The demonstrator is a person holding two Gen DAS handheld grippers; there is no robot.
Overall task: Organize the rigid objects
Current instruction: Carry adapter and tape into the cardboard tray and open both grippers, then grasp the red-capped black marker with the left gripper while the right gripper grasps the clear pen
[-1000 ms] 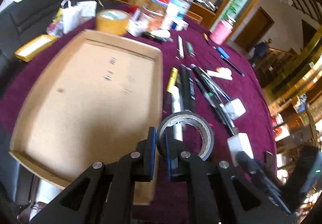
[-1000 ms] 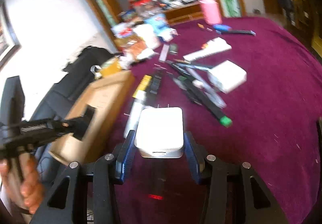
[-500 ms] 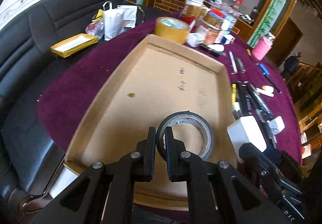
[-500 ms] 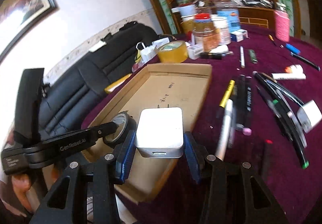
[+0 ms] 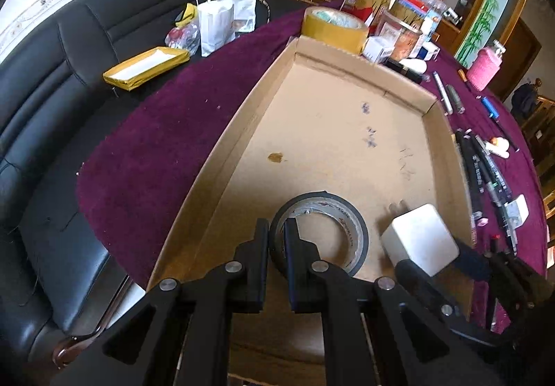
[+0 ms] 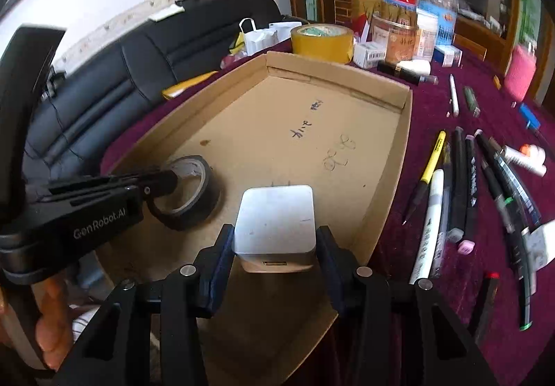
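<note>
Left wrist view: left gripper (image 5: 276,240) is pinched tight on the wall of the black tape roll (image 5: 321,233), one finger outside the ring, one inside. Roll hangs over the near end of the cardboard tray (image 5: 222,157); whether it touches the floor, can't tell. The white charger (image 5: 419,240) sits to its right, also over the tray.

Right wrist view: right gripper (image 6: 274,243) is clamped on the white charger's sides, jaws about half spread, over the tray's near end. Tape roll and left gripper are just left of it. Pens and markers (image 6: 461,184) lie on the purple cloth (image 6: 433,101), right of the tray.
</note>
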